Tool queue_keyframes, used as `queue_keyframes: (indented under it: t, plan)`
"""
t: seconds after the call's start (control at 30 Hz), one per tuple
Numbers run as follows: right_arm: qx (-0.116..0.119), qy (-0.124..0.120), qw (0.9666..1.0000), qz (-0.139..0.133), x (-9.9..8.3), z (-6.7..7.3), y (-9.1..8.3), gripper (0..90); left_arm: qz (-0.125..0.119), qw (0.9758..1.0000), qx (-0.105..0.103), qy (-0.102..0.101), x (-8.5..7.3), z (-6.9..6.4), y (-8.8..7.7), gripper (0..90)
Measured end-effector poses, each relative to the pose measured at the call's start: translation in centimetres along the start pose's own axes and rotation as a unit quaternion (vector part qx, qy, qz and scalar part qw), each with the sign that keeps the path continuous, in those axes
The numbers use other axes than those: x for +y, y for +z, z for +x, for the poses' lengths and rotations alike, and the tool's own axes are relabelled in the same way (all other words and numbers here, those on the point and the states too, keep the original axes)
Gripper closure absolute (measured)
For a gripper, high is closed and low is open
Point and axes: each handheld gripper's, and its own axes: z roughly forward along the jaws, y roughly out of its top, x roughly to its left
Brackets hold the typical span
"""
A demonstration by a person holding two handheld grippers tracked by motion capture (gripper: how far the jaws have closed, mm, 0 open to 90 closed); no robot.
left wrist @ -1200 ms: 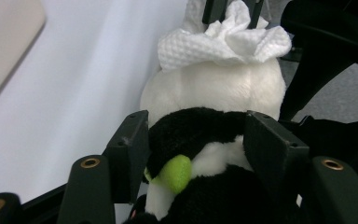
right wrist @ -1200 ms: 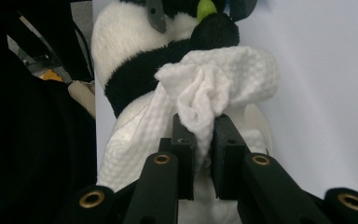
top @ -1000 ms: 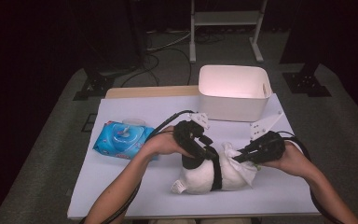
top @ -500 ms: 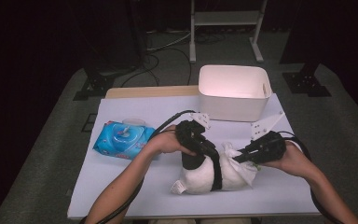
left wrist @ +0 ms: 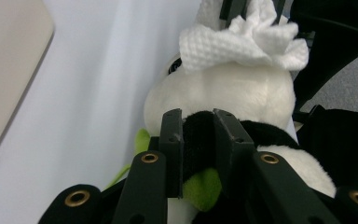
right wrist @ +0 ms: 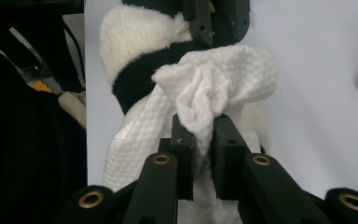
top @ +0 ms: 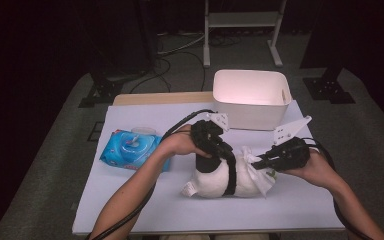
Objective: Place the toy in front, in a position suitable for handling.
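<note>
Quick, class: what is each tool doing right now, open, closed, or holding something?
Left tool: jaws have just been closing, now closed on the black part of the plush panda.
Right tool: closed on the white wipe.

Blk-and-white plush panda (top: 220, 180) (green bits), white waffle wipe (right wrist: 214, 88).
</note>
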Motion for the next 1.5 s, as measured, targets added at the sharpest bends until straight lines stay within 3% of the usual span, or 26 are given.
queue_keyframes:
  t: [0.37, 0.57, 0.8, 0.9, 1.0, 1.07, 1.1, 1.17, 1.27, 1.33, 1.5]
  plan:
    - [0.004, -0.012, 0.9999, 0.005, 0.9, 0.1, 0.7, 80.0, -0.001, 0.9999, 0.009, 0.008, -0.2, -0.2, -0.9, 75.1]
    - [-0.003, -0.002, 1.0000, -0.002, 1.3, -0.9, 0.6, 80.0, -0.001, 0.9998, 0.003, 0.019, -0.1, -0.9, -1.0, 75.0]
    - [0.020, -0.007, 0.9997, 0.013, 1.0, -0.1, 1.9, 80.1, 0.002, 0.9998, 0.003, 0.022, -0.4, -1.1, -0.9, 76.6]
    - [0.020, -0.009, 0.9996, 0.019, 1.2, 0.3, 1.9, 80.0, -0.001, 0.9997, 0.008, 0.023, 0.0, -1.2, -1.0, 77.0]
    - [0.026, -0.011, 0.9993, 0.023, 1.3, 0.4, 1.8, 80.0, -0.011, 0.9996, 0.010, 0.025, 0.2, -1.2, -1.4, 83.2]
    - [0.027, -0.016, 0.9992, 0.023, 1.3, 0.5, 1.9, 80.0, -0.032, 0.9992, 0.003, 0.023, 0.3, -1.4, -1.9, 83.9]
    - [0.031, -0.013, 0.9992, 0.021, 1.4, 0.6, 2.0, 80.1, -0.005, 0.9995, 0.005, 0.032, 0.2, -1.8, -1.6, 77.7]
    - [0.029, -0.014, 0.9992, 0.023, 1.4, 0.5, 2.1, 80.1, 0.009, 0.9995, -0.001, 0.031, 0.0, -1.9, -1.3, 77.1]
    - [0.034, -0.018, 0.9990, 0.022, 1.5, 0.5, 2.2, 80.1, -0.001, 0.9997, -0.011, 0.023, -0.6, -1.7, -1.2, 75.4]
    - [0.031, -0.021, 0.9991, 0.022, 1.6, 0.5, 2.1, 80.1, -0.002, 0.9998, -0.008, 0.017, -0.8, -1.7, -1.1, 75.4]
    - [0.013, -0.011, 0.9997, 0.017, 1.8, -0.1, 1.9, 80.1, 0.006, 0.9992, -0.031, 0.025, -1.0, -2.4, -0.9, 75.1]
